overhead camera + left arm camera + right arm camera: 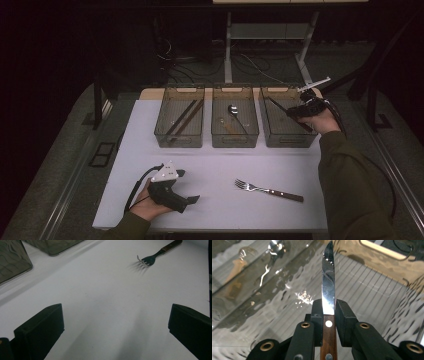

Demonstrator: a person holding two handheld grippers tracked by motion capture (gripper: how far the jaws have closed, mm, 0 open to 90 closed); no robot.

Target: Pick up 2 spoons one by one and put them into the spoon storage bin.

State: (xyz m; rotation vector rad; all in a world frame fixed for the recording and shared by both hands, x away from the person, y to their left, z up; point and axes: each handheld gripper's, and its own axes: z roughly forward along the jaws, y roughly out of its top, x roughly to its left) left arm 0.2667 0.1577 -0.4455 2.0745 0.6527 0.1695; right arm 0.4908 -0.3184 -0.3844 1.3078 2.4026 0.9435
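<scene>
A: Where is the knife (328, 287)?

B: Clenched in the right tool (329, 307), handle between the jaws, blade pointing out over the right bin (280, 137). I think the tip hangs just inside it, though the high view is dim.

A: And the left tool (115, 327)?

B: Released, jaws wide apart, resting low on the white desk (215, 165) near its front edge. A fork (269, 189) lies on the desk, well apart from both tools.
</scene>
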